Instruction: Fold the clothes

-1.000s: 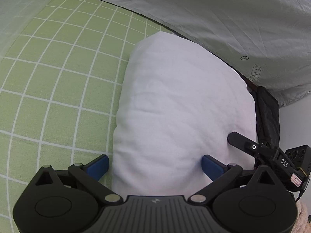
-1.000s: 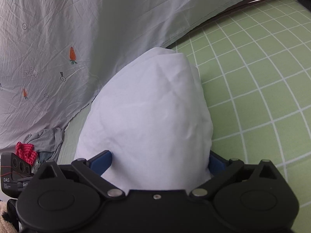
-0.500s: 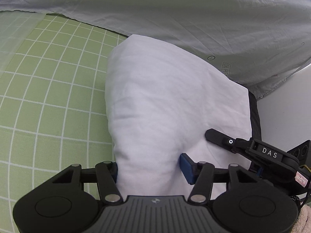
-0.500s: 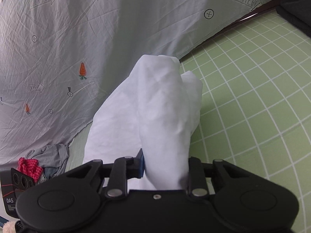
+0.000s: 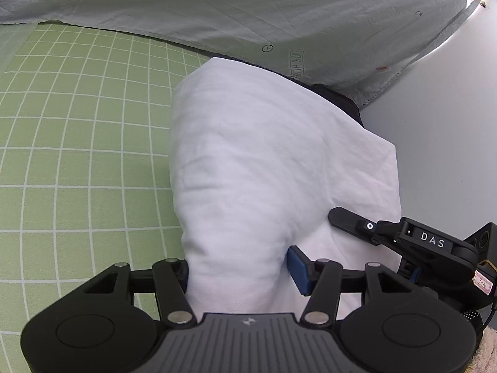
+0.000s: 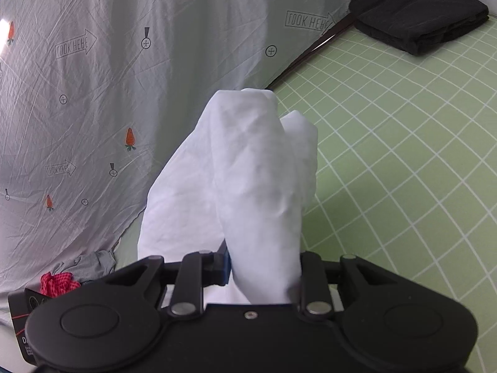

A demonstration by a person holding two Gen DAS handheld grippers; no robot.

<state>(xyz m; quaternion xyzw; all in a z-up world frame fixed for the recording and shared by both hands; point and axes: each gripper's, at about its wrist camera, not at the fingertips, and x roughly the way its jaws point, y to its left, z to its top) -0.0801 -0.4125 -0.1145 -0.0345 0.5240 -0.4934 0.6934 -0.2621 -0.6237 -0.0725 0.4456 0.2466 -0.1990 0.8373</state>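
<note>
Fingers of left gripper [image 5: 237, 272] and right gripper [image 6: 262, 269] both clench the white garment [image 5: 264, 161], frame centre, above the green gridded surface [image 5: 77, 155].

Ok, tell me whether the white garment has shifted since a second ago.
Yes. The white garment, now bunched and lifted, has swung toward the folded black garment, which has come into the right wrist view; both jaws clamp it.

Surface: green grid-lined mat [image 6: 403, 161]. Folded black garment [image 6: 419, 21] lies at far corner. Grey printed sheet [image 6: 124, 77] (carrots, "LOOK HERE" arrows) borders mat edge. Crumpled grey cloth [image 6: 93, 264] and red mesh item [image 6: 57, 283] at left.
</note>
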